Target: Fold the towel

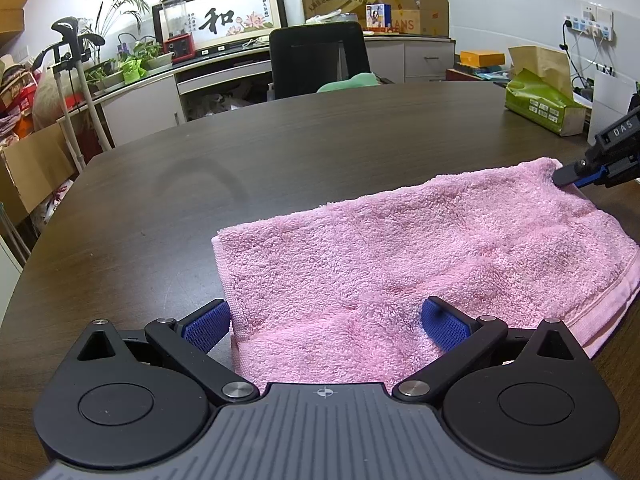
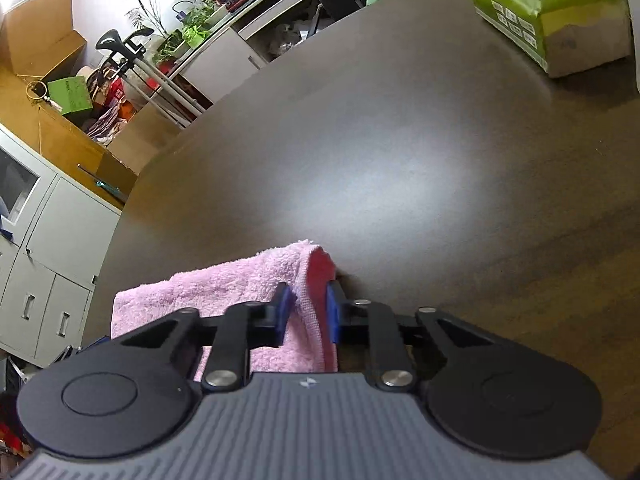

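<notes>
Pink towel (image 1: 400, 256) on dark counter (image 1: 280, 144), left gripper (image 1: 326, 322) fingers spread wide astride its near edge, right gripper (image 2: 308, 312) fingers pinching its far corner

A large black brush character, 和, fills the long dark-framed calligraphy picture (image 1: 236, 14) leaning against the back wall. The brown cardboard box (image 1: 416, 14) on the grey cabinet shows red letters "ANS", their start hidden. White letters "DAS" sit on the black body of the right gripper (image 1: 564, 176). Print on the green tissue pack (image 1: 540, 106) is too small to read.
</notes>
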`<state>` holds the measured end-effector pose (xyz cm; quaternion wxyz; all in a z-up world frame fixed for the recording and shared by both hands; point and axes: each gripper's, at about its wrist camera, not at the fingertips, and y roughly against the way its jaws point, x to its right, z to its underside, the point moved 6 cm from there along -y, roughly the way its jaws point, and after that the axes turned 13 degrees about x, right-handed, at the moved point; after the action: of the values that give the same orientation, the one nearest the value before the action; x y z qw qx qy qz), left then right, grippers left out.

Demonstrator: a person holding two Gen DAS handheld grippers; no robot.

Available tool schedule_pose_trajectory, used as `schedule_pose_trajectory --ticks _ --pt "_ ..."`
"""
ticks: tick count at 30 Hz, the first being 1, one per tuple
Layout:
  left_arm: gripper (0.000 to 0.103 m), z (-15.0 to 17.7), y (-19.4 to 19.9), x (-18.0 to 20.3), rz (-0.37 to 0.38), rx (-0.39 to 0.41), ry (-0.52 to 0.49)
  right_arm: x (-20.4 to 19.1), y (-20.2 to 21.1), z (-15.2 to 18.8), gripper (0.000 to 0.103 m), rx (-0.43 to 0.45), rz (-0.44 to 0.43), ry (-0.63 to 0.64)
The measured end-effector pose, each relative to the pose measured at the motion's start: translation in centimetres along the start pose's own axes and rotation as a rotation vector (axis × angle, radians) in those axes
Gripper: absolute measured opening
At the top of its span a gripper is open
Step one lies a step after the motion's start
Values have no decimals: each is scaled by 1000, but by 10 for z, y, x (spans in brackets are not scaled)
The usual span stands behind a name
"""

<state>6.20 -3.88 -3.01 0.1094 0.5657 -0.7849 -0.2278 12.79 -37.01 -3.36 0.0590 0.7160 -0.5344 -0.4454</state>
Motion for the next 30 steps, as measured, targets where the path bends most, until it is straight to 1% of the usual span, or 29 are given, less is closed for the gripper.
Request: schedule_pose_trajectory --ticks 4,7,12,18,19,20,25,29,30 --pt "103 0 0 0 1 -2 8 -7 5 4 4 24 23 43" --pt "103 -1 1 0 -3 2 7 -16 9 4 4 57 20 67" --pt "103 -3 5 6 -33 42 -43 -31 20 -1 4 123 35 122" --pt "103 -4 3 4 -42 37 -39 -44 29 -5 4 156 71 204" --pt "103 -4 3 3 -46 35 -38 -43 30 -5 4 150 85 213" --pt "103 -4 2 2 -48 33 -37 -43 27 -4 4 123 123 224" --pt "103 -3 2 3 -50 33 -43 -41 21 4 5 92 141 225" --pt "103 -3 2 4 -49 32 -47 -22 19 7 8 60 199 185" --pt "103 -2 1 4 -48 32 -46 -19 19 8 11 57 210 187"
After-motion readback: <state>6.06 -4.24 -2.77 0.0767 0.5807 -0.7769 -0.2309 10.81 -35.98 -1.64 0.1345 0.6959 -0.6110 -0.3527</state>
